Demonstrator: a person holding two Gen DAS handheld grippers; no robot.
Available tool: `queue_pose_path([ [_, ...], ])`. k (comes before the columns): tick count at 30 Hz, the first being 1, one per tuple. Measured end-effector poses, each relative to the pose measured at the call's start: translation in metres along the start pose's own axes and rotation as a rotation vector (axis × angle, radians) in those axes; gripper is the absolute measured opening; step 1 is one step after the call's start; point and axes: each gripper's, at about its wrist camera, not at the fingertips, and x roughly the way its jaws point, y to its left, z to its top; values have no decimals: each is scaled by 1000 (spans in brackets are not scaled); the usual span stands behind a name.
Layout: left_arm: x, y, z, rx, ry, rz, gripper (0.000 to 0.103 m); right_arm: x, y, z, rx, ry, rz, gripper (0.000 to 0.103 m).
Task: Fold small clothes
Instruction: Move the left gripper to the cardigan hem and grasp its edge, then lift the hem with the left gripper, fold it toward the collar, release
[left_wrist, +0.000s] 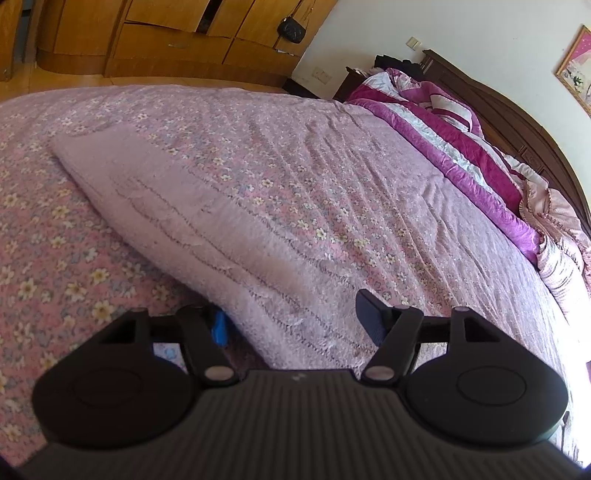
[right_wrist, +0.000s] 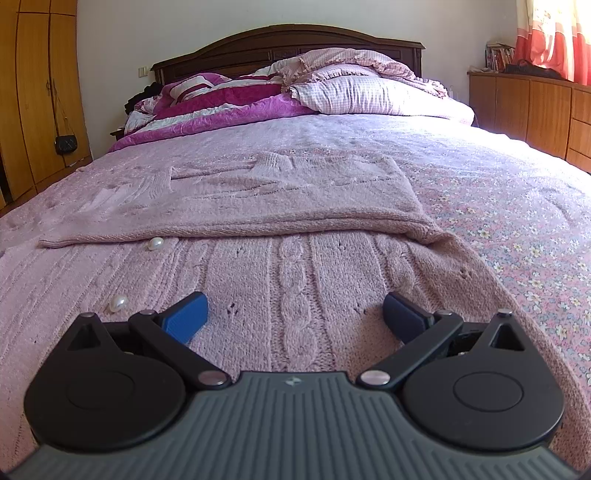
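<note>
- Our right gripper (right_wrist: 293, 317) is spread wide and holds nothing; its blue pads (right_wrist: 184, 321) sit low over the cardigan (right_wrist: 295, 266), one on each side of the cable stitch
- Our left gripper (left_wrist: 295, 321) is also spread, with a fold of the cardigan (left_wrist: 207, 221) running between its fingers; we cannot tell whether the pads touch the knit, and nothing is clamped
- The cardigan lies flat on the bed (right_wrist: 517, 229), with one part already turned over the body as a flap whose edge crosses the right view just beyond the fingers
- Two pearl buttons (right_wrist: 155, 243) show on the knit, one at the flap's edge and one beside the right gripper's left pad
- We judge the fold as partly made, with the next grip on the near hem or side edge
- To do it well, we should pinch only the edge, both layers together, keep off the buttons, and lift both corners level so the soft knit does not stretch or bunch
- Pose: the right gripper points along the bed toward the headboard (right_wrist: 288, 44), nearly flat to the knit; the left is raised and tilted, looking across the bed toward the wardrobe (left_wrist: 166, 33)
</note>
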Motion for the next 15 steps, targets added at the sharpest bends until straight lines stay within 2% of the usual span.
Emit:
queue_pose_path([
  [3, 2, -6, 4, 23, 9, 22, 66, 0, 0, 0, -1, -2, -1, 103],
  [4, 2, -9, 5, 40, 8, 39, 53, 0, 0, 0, 0, -2, 0, 103],
  [5, 4, -11, 6, 62, 12, 56, 28, 0, 1, -1, 0, -4, 0, 103],
  [6, 5, -12, 7, 79, 26, 62, 17, 0, 1, -1, 0, -5, 1, 103],
  [9, 0, -7, 8, 66, 46, 1, 12, 0, 1, -1, 2, -7, 3, 103],
  [15, -36, -24, 5, 149, -20, -102, 9, -1, -1, -2, 13, -12, 12, 103],
])
